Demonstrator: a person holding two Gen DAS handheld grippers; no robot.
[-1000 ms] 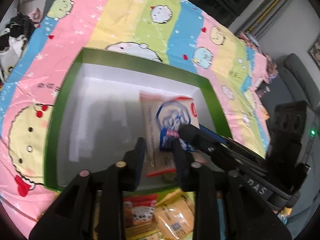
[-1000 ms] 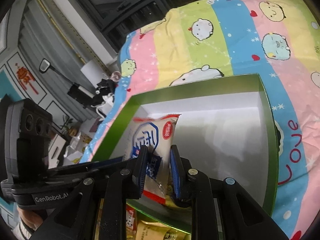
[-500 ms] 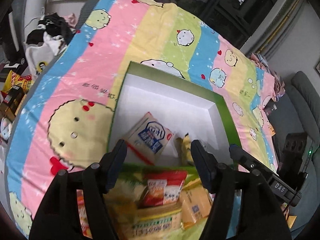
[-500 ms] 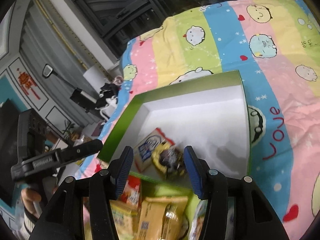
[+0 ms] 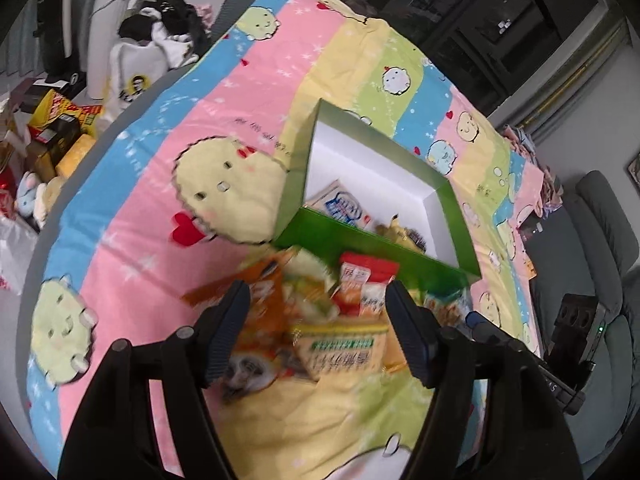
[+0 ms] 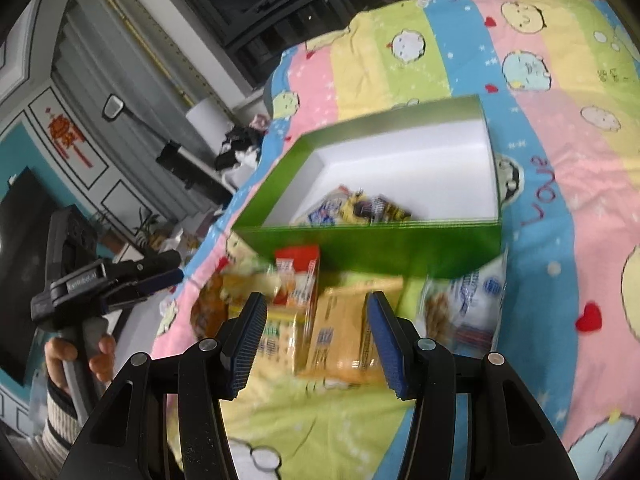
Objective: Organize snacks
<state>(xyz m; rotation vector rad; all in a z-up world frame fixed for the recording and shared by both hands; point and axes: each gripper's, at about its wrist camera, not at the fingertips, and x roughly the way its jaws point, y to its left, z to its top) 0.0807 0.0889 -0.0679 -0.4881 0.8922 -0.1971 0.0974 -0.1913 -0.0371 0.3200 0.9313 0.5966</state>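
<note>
Holding two snack packets [image 5: 340,204], one green box [image 5: 372,250] sits open.

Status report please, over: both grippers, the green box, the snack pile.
Left gripper and right gripper open, jaws just opened, nothing held. Green box holds two packets. Snack pile loose on bedspread before box. Nothing blocking.

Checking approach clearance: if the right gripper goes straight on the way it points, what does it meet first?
Probably the tan flat snack packet lying on the bedspread between the open jaws of the right gripper, short of the green cardboard box. Depth is unclear; the picture is blurred.
</note>
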